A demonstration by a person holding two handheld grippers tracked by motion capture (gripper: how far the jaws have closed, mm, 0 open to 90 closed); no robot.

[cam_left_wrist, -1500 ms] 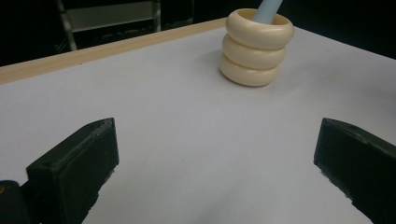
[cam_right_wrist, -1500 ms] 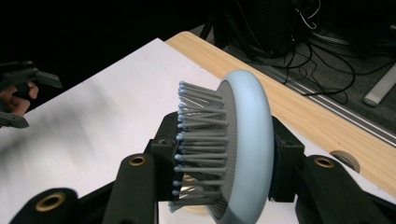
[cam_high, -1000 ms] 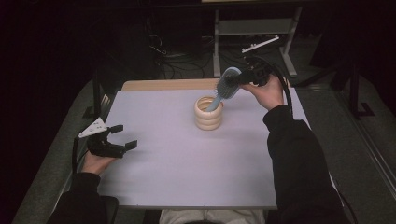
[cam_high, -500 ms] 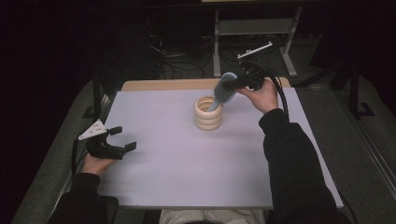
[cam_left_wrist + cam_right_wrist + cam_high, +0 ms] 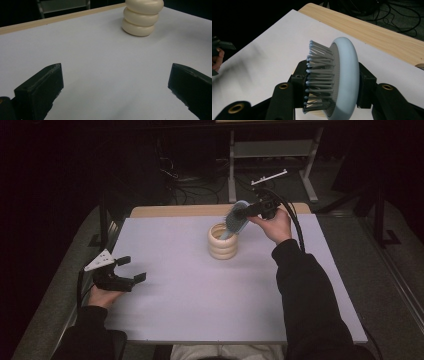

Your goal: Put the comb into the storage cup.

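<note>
Jaws of the right gripper (image 5: 248,210) are clamping a pale blue hairbrush (image 5: 236,220) by its oval head: in the right gripper view one black pad is pressing into the grey bristles (image 5: 318,72) and the other is bearing against the smooth blue back (image 5: 347,77). Those jaws have just been easing apart a touch, with the brush head staying between them and both pads touching it. Seen from the high view, the brush is hanging tilted just ahead of the jaws, its lower end dipping into the open top of a cream holder (image 5: 223,241) built like three stacked rings, which is standing directly below the jaws on the far middle of the white counter (image 5: 200,310). Whether the brush is touching the holder's rim is too fine to tell. A black cable is trailing from the gripper over the person's right hand (image 5: 274,224).

Jaws of the left gripper (image 5: 131,269) are standing released and wide, gripping nothing, resting low over the near left edge of the counter in the person's left hand (image 5: 102,296). In the left gripper view, bare white surface is lying between the two dark pads, and the cream holder (image 5: 143,18) is sitting well beyond them, off towards the upper right, near the counter's wooden far edge (image 5: 62,18).
</note>
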